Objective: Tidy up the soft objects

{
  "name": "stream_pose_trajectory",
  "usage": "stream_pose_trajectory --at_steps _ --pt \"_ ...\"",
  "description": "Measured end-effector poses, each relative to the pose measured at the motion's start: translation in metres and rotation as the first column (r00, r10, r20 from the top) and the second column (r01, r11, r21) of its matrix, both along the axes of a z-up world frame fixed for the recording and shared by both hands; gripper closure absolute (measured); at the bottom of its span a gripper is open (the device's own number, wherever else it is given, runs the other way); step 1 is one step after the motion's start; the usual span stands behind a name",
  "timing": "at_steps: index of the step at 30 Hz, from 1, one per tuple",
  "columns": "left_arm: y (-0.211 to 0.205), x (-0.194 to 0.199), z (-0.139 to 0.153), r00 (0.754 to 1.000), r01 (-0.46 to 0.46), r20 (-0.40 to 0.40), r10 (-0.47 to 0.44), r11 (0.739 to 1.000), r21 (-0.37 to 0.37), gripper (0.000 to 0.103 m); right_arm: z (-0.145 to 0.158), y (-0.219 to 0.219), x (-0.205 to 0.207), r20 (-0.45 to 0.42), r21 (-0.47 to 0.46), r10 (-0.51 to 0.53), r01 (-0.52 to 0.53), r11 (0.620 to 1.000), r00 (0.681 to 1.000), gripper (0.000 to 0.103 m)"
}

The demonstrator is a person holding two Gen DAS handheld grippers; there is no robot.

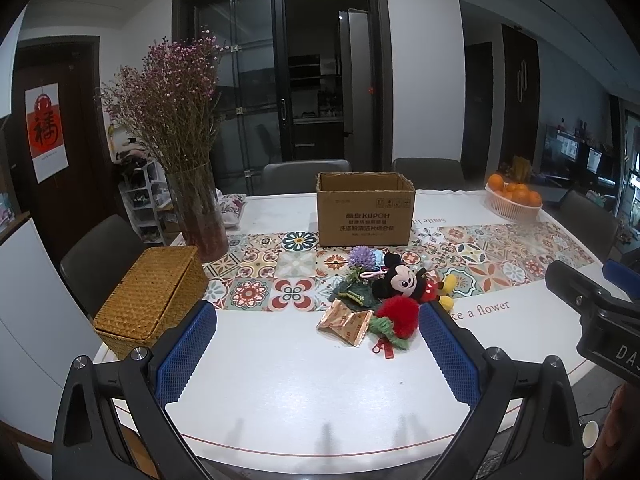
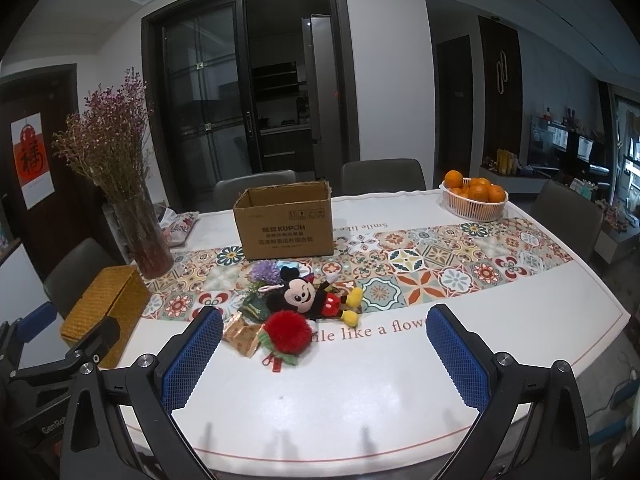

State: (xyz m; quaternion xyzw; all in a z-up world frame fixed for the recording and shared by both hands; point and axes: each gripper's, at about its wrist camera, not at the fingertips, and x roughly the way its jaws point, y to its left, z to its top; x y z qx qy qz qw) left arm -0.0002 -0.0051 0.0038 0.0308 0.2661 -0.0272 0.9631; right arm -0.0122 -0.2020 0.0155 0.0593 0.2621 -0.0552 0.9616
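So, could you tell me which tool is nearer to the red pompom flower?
Left. The left tool has the red pompom flower just inside its right finger. The right tool sits farther right, with the flower nearer its left finger.

Both wrist cams sit above the near edge of the table (image 1: 280,380), angled slightly down and facing across it toward the dark glass doors (image 1: 280,80). Left cam looks from further left: wicker box (image 1: 150,296) is large and close at its lower left, cardboard box (image 1: 366,210) roughly centre, right gripper's body at its right edge. Right cam looks from further right: same cardboard box (image 2: 286,220) sits left of centre, orange basket (image 2: 474,200) is nearer, left gripper's body at its lower left. Shared: plush pile (image 1: 394,288) mid-distance, tiled runner (image 2: 440,268), vase (image 2: 140,232), chairs, doors.
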Motion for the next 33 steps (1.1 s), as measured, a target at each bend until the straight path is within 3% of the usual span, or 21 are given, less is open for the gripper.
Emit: stream_pose_trajectory --at_steps 24,33 --pt "0.004 -0.003 -0.001 1.000 0.002 -0.005 -0.002 1.000 -0.006 0.000 0.002 0.004 -0.001 -0.002 -0.003 0.015 -0.015 1.000 1.000 0.000" --pt "0.000 0.000 -0.010 0.999 0.022 -0.044 -0.022 1.000 0.018 0.000 -0.007 0.003 0.004 -0.040 0.028 0.023 -0.022 0.999 0.999 0.000"
